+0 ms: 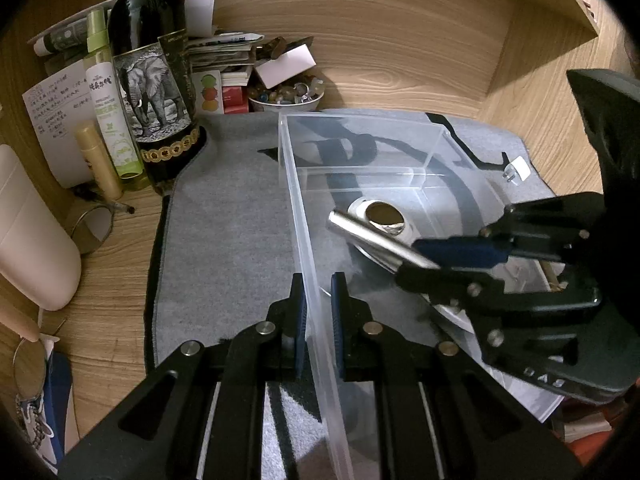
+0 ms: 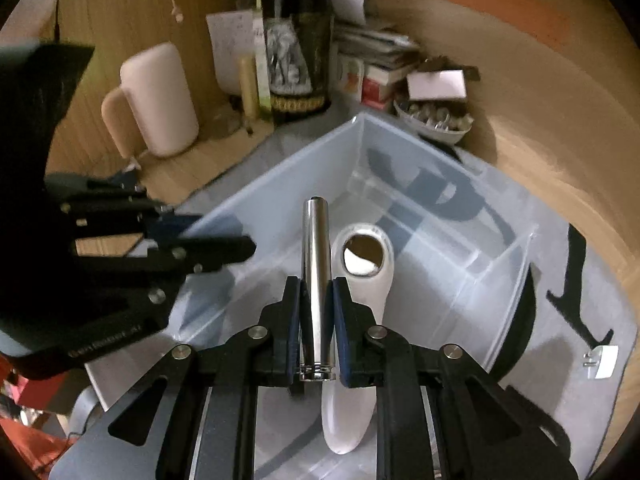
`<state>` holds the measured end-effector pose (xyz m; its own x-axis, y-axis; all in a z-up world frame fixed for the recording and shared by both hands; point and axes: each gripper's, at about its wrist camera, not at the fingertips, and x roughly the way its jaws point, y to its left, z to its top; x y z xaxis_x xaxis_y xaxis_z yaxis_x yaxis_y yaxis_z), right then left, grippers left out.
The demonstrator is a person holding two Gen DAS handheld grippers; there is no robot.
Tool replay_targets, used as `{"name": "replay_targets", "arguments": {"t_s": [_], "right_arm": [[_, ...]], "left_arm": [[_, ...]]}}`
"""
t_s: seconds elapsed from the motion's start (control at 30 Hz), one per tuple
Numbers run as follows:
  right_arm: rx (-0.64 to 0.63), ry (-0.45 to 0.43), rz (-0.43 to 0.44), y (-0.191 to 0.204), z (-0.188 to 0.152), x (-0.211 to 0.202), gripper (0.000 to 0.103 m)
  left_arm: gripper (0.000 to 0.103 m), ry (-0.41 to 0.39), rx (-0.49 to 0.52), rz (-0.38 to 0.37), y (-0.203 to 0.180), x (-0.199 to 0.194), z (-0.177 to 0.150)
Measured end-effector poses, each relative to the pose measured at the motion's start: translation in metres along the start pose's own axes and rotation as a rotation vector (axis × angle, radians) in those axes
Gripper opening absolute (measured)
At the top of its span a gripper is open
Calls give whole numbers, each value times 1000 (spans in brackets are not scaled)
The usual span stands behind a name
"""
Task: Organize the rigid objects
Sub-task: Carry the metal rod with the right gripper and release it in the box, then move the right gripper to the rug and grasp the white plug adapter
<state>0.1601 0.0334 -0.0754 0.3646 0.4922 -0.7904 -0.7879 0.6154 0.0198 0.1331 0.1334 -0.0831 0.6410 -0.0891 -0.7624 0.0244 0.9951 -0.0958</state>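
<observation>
Steel tube [image 2: 316, 280] clamped in my right gripper [image 2: 316, 312] over the bin [image 1: 296, 216], left gripper [image 1: 318, 312] pinching its near wall; a tilted release could strike the white opener [image 2: 366, 256].

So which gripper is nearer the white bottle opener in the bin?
Right. The right gripper hangs directly above the white bottle opener, shut on the metal tube. The left gripper is off to the side, straddling the clear bin wall.

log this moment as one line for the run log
left gripper: shut on bin wall | right gripper: shut on metal tube over bin | white opener in bin
</observation>
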Motion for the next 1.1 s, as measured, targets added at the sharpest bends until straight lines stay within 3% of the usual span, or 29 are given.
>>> {"name": "replay_targets", "arguments": {"t_s": [0.3, 0.53, 0.9, 1.1], "right_arm": [[-45, 65, -4, 6, -5, 11, 15], [-35, 68, -17, 4, -3, 6, 17], [16, -47, -75, -11, 3, -29, 53], [56, -138, -146, -30, 4, -62, 63]], "left_arm": [[11, 1, 1, 0, 0, 0, 0], [11, 2, 2, 1, 0, 0, 0], [11, 5, 5, 8, 1, 2, 1], [11, 8, 4, 11, 1, 2, 1]]}}
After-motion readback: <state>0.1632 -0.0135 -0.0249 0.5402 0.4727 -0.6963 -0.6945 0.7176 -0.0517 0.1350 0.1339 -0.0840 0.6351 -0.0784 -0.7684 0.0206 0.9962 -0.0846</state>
